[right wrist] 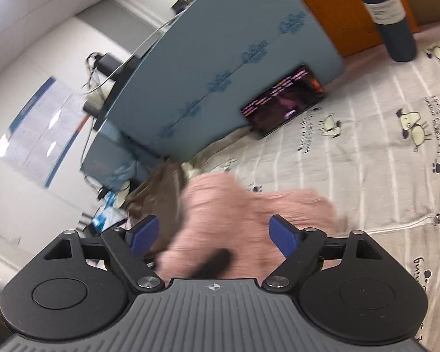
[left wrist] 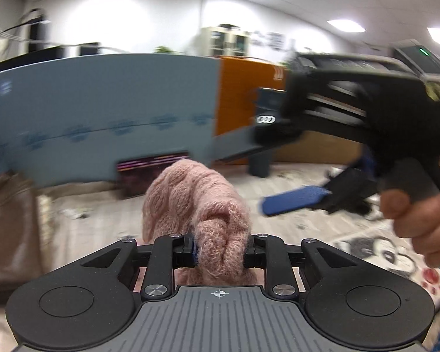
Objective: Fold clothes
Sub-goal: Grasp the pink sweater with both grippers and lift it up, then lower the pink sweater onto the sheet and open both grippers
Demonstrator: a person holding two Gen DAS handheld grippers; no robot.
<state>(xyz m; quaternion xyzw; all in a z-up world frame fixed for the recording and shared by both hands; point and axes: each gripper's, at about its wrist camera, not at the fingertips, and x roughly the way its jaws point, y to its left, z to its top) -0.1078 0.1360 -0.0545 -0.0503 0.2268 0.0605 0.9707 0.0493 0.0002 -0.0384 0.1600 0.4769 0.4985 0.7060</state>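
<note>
Pink sweater (left wrist: pixel 196 205), soft, fluffy, light, bunching inside the left tool (left wrist: pixel 220 252), clenched tight on it. Right tool (right wrist: pixel 214 234) hovering wide open. Better grabbing at an edge.

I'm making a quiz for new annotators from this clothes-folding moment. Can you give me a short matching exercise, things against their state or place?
Things:
1. left gripper
2. right gripper
3. phone
4. dark bottle

States:
A. leaning against the blue panel, screen lit
B. open, nothing between its fingers
C. standing upright on the printed sheet
D. shut on the pink knit garment

Pairs: 1-D, 2-B, 3-A, 4-C
</note>
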